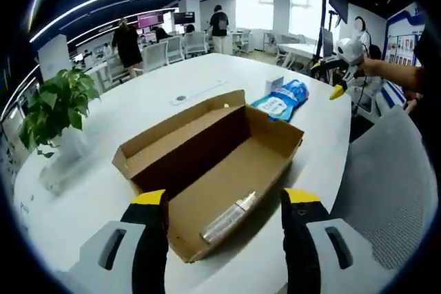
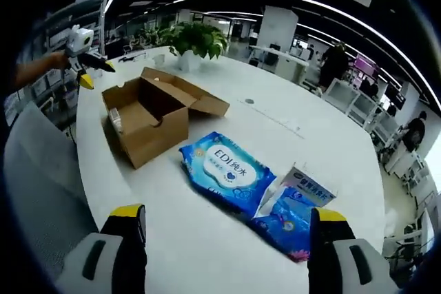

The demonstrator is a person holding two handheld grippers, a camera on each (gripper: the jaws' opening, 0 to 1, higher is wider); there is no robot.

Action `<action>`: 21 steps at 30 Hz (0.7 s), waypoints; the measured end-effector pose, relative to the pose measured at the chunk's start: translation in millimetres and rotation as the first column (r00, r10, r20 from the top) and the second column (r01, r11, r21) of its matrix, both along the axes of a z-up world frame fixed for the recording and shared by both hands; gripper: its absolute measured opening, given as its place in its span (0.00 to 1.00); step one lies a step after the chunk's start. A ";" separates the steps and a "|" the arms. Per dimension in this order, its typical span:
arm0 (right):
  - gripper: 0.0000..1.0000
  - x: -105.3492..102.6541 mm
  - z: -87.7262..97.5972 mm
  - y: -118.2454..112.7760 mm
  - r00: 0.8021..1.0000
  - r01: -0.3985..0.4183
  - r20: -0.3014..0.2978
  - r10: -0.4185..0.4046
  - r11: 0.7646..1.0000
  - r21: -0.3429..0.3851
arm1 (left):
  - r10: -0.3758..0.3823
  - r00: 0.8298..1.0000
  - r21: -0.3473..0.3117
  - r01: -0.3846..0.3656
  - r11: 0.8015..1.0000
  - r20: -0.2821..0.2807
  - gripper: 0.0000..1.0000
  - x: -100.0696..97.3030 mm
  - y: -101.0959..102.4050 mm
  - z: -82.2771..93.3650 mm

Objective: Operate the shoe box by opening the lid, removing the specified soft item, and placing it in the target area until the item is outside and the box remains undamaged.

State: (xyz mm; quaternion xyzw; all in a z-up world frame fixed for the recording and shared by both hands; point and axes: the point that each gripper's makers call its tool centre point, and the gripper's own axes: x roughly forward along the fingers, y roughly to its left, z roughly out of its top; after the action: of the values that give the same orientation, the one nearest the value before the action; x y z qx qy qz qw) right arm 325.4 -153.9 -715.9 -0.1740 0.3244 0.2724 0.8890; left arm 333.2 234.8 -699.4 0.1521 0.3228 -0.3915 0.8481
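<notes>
An open brown cardboard shoe box (image 1: 219, 167) lies on the white table (image 1: 138, 108), lid folded back; a clear plastic-wrapped item (image 1: 229, 218) rests at its near end. My left gripper (image 1: 225, 204) stands open above that near end, a jaw either side. A blue wet-wipes pack (image 1: 282, 99) lies beyond the box. In the right gripper view the wet-wipes pack (image 2: 227, 170) lies flat ahead of my open right gripper (image 2: 227, 222), a second blue pack (image 2: 293, 211) overlapping its near end. The shoe box (image 2: 148, 118) sits further back. The other gripper (image 1: 342, 56) (image 2: 84, 49) shows, hand-held, off the table's edge.
A potted green plant (image 1: 58, 111) (image 2: 196, 40) stands near the box's far side. A small white box (image 1: 274, 85) sits beside the wipes. A grey chair back (image 1: 396, 184) (image 2: 41, 177) is at the table's edge. People and desks fill the office background.
</notes>
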 end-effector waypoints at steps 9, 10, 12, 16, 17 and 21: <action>0.99 -23.5 3.1 10.7 0.999 0.045 0.020 -0.046 0.999 0.023 | -0.087 0.995 0.049 0.089 0.995 -0.043 0.64 16.7 -4.8 -10.8; 0.99 -26.1 4.9 13.1 0.998 0.052 0.028 -0.053 0.998 0.034 | -0.091 0.995 0.056 0.094 0.994 -0.048 0.63 19.3 -4.5 -12.0; 0.99 -31.7 6.6 18.5 0.998 0.058 0.033 -0.060 0.996 0.070 | -0.108 0.992 0.075 0.113 0.991 -0.069 0.63 23.0 -3.5 -16.0; 0.99 -42.3 8.0 23.5 0.995 0.080 0.047 -0.084 0.993 0.087 | -0.136 0.987 0.106 0.145 0.984 -0.091 0.62 30.5 -2.0 -22.0; 0.99 -44.1 9.1 25.0 0.995 0.083 0.048 -0.088 0.992 0.100 | -0.152 0.983 0.117 0.163 0.980 -0.099 0.61 31.7 -1.8 -24.5; 0.99 -50.4 15.0 33.3 0.993 0.094 0.061 -0.105 0.982 0.164 | -0.198 0.972 0.169 0.218 0.961 -0.127 0.60 34.7 -0.3 -35.9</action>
State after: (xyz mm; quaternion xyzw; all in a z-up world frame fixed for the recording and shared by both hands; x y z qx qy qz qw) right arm 275.0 -120.6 -700.9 -0.0947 0.2786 0.2465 0.9234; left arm 367.9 234.6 -735.4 0.2405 0.3852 -0.4553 0.7658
